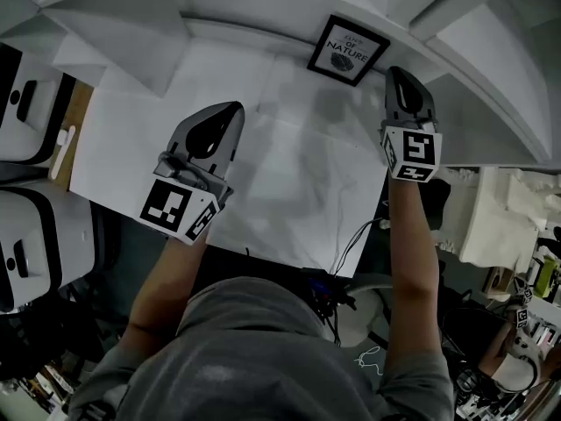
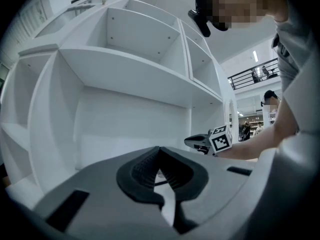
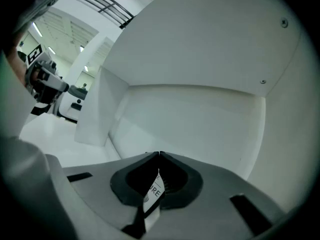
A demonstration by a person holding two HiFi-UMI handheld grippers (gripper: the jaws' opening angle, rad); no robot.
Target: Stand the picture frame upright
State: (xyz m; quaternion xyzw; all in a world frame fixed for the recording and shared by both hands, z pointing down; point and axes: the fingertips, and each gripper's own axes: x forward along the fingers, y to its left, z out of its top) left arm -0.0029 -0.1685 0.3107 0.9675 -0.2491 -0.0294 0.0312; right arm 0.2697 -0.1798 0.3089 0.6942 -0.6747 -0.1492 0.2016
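The person's grey shoulders [image 1: 254, 358] fill the foreground. The left gripper [image 1: 232, 110], pressed shut and empty, hovers well left of the frame [image 1: 348, 50]. The right gripper [image 1: 397, 73], jaws also together, sits just right of it without gripping. This looks like the approach step. Next, the right jaws need to spread and take the frame's edge.

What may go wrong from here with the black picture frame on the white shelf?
1. The right claw is shut on only one edge of the black picture frame, so the frame may swing or slip out when lifted.
2. The frame is close to the white back panel of the shelf and may knock against it.
3. The shut left claw is well aside and cannot steady it.
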